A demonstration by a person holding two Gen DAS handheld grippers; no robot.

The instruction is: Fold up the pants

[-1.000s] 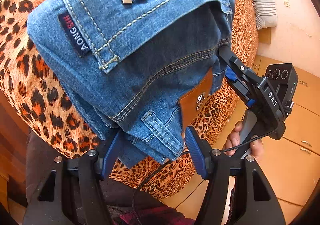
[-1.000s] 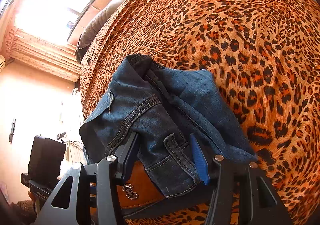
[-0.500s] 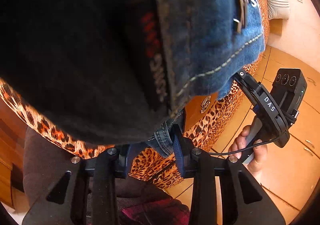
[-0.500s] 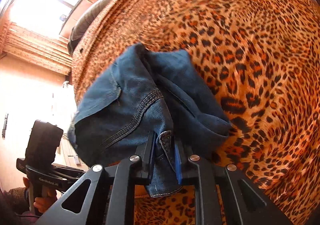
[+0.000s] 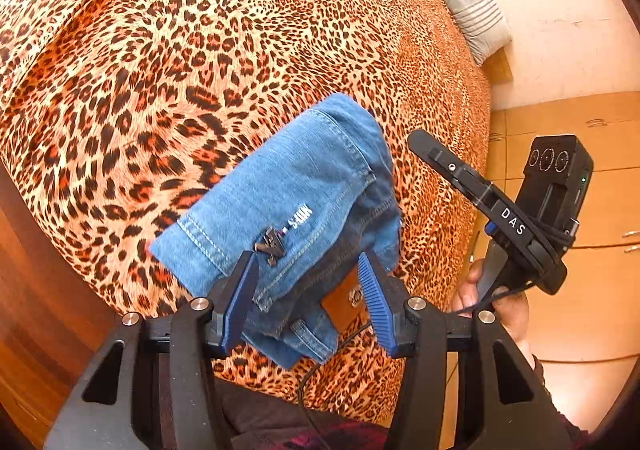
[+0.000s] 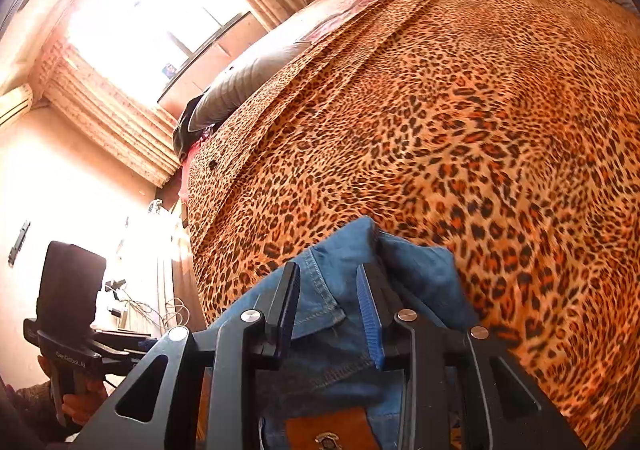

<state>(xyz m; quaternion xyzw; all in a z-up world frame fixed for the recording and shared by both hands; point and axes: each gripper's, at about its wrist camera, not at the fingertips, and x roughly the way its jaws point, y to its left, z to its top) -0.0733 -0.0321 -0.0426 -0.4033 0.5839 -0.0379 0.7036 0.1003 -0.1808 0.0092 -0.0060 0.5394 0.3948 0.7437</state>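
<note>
Since jeans (image 5: 304, 186) sit folded near bed (image 5: 160, 50) edge, denim looks thick, heavy, floppy; grab at waistband. Left gripper (image 5: 308, 290) and right gripper (image 6: 328, 306) both spread, holding nothing

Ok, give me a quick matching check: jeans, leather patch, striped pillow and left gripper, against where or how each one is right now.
1. jeans
2. leather patch
3. striped pillow
4. left gripper

A. open, holding nothing
B. brown, on the waistband
C. folded on the leopard bedspread
D. at the bedspread's far corner

Pairs: 1-C, 2-B, 3-D, 4-A
</note>
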